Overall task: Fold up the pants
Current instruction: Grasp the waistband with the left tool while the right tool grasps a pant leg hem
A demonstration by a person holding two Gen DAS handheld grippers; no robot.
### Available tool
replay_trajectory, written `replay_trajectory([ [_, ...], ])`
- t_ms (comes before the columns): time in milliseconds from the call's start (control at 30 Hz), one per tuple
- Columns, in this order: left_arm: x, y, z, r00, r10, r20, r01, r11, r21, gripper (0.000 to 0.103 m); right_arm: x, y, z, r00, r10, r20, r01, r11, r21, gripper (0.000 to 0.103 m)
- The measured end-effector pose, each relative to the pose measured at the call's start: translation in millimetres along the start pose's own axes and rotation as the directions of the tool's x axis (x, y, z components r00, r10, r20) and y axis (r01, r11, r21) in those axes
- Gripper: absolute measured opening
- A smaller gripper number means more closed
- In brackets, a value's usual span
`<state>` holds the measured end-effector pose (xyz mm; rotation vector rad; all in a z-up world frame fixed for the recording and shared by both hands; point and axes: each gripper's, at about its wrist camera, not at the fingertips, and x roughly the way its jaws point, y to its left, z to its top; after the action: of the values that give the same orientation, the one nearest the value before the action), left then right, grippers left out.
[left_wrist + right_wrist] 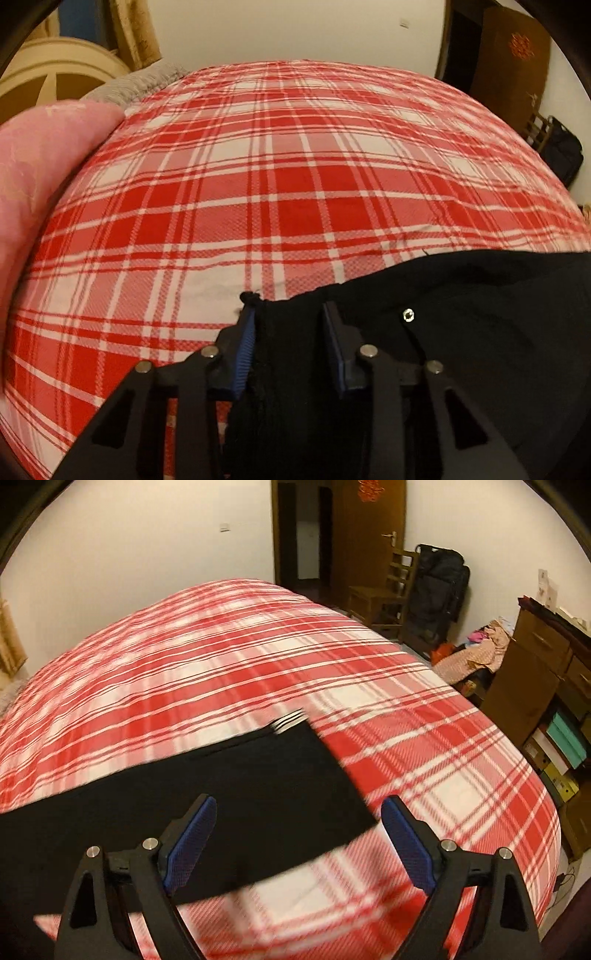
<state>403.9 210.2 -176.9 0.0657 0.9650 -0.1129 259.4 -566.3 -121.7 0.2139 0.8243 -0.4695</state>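
Black pants (480, 295) lie on a red and white plaid bedspread (277, 166). In the left wrist view my left gripper (290, 317) is shut on a bunched edge of the pants, near a small metal rivet (408, 315); black cloth fills the gap between the blue pads. In the right wrist view the pants (240, 775) stretch as a black band from the left to an end with white stripes (291, 722). My right gripper (297, 808) hovers open just above that end, with nothing held between its blue pads (195, 830).
A pink pillow (48, 166) lies at the bed's left. Right of the bed stand a wooden chair (388, 590), a black bag (436, 590), a heap of clothes (476, 653) and a brown cabinet (535, 672). An open door (369, 535) is behind. The plaid bedspread (221, 646) runs far back.
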Motion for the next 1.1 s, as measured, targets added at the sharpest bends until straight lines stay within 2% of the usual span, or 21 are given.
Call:
replay_trajectory([
  [133,2,-3,0,1.0,0.026,0.001,-0.026,0.999,0.038,0.039,28,-11,23,1.0,0.005,-0.015,-0.005,1.0,0.011,0.089],
  [200,3,-4,2,0.999,0.048,-0.001,-0.048,0.998,0.046,0.048,41,-15,35,1.0,0.006,-0.018,-0.006,1.0,0.008,0.089],
  [300,6,-1,5,0.997,0.071,-0.013,-0.07,0.996,0.048,0.056,61,-16,51,0.999,0.03,-0.04,-0.03,0.999,-0.017,0.089],
  [367,7,-1,6,0.997,0.068,-0.021,-0.067,0.996,0.06,0.056,71,-14,57,0.998,0.024,-0.052,-0.026,0.999,-0.041,0.089],
  [433,8,-3,6,0.997,0.071,-0.023,-0.069,0.995,0.076,0.056,84,-13,61,0.995,0.056,-0.08,-0.059,0.997,-0.043,0.089],
  [533,10,-3,6,0.998,0.045,-0.039,-0.042,0.997,0.061,0.047,100,-7,59,0.982,0.118,-0.151,-0.126,0.991,-0.048,0.089],
  [567,10,-3,6,0.998,0.046,-0.044,-0.044,0.998,0.052,0.046,107,-3,56,0.976,0.12,-0.181,-0.133,0.989,-0.059,0.078],
  [600,10,-5,6,0.998,0.05,-0.046,-0.047,0.997,0.058,0.043,111,2,53,0.974,0.11,-0.199,-0.128,0.989,-0.077,0.061],
  [633,10,-9,7,0.997,0.06,-0.043,-0.056,0.995,0.084,0.042,111,6,51,0.979,0.096,-0.181,-0.116,0.988,-0.104,0.058],
  [700,9,-18,6,0.996,0.084,-0.031,-0.079,0.987,0.142,0.032,108,8,50,0.979,0.119,-0.168,-0.136,0.986,-0.095,0.032],
  [733,9,-23,6,0.995,0.092,-0.024,-0.087,0.981,0.173,0.029,108,8,50,0.98,0.111,-0.167,-0.128,0.988,-0.092,0.027],
  [800,6,-31,5,0.992,0.123,-0.007,-0.119,0.968,0.223,0.024,105,7,51,0.978,0.121,-0.167,-0.135,0.988,-0.076,0.012],
  [867,0,-32,5,0.992,0.122,0.012,-0.122,0.969,0.216,0.022,95,8,51,0.981,0.12,-0.152,-0.134,0.988,-0.081,0.007],
  [1100,-44,-17,5,0.99,0.079,0.114,-0.097,0.981,0.165,0.022,49,2,54,0.989,0.136,-0.063,-0.142,0.985,-0.102,0.006],
])
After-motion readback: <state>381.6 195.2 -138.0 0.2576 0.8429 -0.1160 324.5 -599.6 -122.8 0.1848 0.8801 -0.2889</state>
